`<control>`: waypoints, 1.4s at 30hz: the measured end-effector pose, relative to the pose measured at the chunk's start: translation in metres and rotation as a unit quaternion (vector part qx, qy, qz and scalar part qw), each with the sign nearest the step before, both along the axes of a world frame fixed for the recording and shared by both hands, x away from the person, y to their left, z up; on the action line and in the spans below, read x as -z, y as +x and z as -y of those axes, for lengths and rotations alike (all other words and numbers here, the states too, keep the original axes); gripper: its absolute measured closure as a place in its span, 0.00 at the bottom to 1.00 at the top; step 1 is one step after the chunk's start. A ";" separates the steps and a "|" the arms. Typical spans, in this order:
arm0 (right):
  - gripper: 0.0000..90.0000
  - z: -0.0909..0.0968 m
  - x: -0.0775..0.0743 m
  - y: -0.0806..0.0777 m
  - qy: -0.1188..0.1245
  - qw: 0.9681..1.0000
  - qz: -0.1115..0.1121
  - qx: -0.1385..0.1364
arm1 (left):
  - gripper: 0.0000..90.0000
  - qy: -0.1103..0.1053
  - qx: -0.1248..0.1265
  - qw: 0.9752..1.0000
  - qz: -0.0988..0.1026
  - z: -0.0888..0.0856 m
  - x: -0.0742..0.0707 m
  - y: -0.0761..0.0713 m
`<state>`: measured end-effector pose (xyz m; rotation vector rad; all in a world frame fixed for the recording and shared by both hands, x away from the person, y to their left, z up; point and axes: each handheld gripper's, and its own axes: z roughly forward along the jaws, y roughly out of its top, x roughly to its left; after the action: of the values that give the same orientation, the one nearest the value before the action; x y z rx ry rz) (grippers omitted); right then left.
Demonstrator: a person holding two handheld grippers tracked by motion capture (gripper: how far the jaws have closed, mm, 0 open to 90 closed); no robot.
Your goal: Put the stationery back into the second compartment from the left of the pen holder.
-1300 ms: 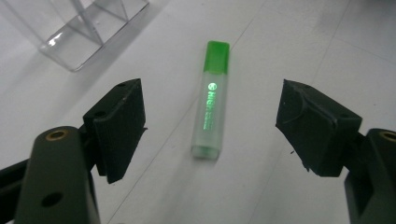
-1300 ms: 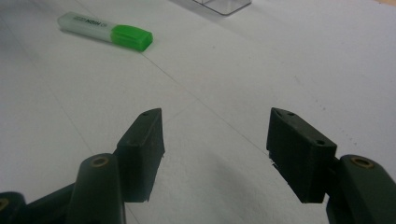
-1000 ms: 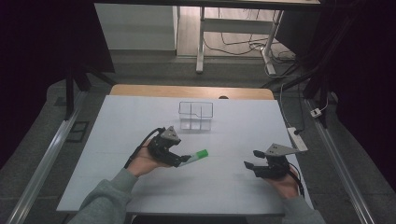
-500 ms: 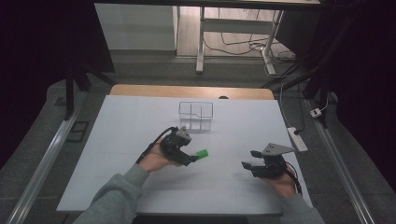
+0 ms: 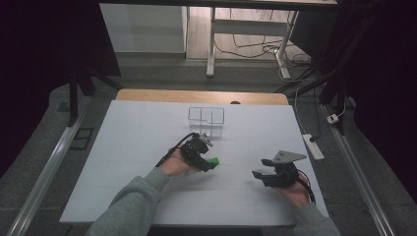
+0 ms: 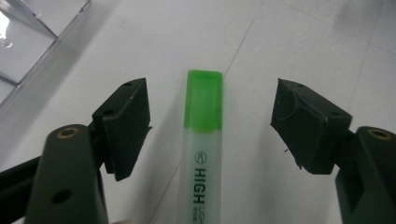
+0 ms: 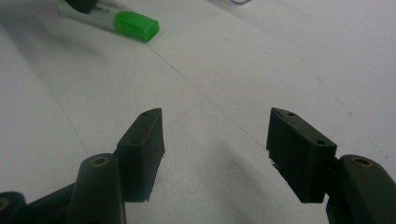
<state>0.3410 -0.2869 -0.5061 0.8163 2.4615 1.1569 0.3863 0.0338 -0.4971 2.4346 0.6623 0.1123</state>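
Left gripper (image 5: pixel 204 160) straddles a green-capped highlighter pen with a pale translucent barrel (image 6: pixel 201 140) on the white table (image 5: pixel 123 147), jaws apart on either side and not touching it.

Just below centre in the high view, the highlighter looks light, rigid and smooth; the barrel behind the cap seems the surest hold. Since half a second ago, hand and pen sit slightly higher in frame, nearer the clear plastic divided box (image 5: pixel 206 119). Right gripper (image 5: pixel 268 173), lower right, hangs open, empty.

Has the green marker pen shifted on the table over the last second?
Yes. In the high view the green highlighter now lies more directly below the clear plastic organizer, slightly to the right of where it was, with the left gripper around it, jaws open.
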 end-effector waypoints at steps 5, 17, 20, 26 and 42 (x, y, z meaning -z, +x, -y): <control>0.40 0.000 0.002 0.001 -0.005 1.000 -0.002 -0.001 | 0.35 0.007 0.000 1.000 -0.008 0.003 0.006 0.006; 0.40 0.001 0.001 0.000 -0.007 1.000 0.000 0.004 | 0.51 0.023 0.016 1.000 -0.012 0.011 0.018 0.011; 0.40 0.001 0.002 0.001 -0.008 1.000 -0.003 0.004 | 0.57 0.031 0.019 0.999 -0.008 0.014 0.020 0.009; 0.40 0.001 0.002 0.002 -0.009 1.000 -0.004 0.005 | 0.67 0.045 0.021 0.999 0.009 0.016 0.019 0.006; 0.40 0.002 0.002 0.003 -0.012 1.000 -0.004 0.011 | 0.74 0.044 0.023 0.998 0.027 0.014 0.012 0.001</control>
<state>0.3439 -0.2885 -0.5082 0.8419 2.4619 1.1150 0.3870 0.0194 -0.5091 2.5209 0.5875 0.1916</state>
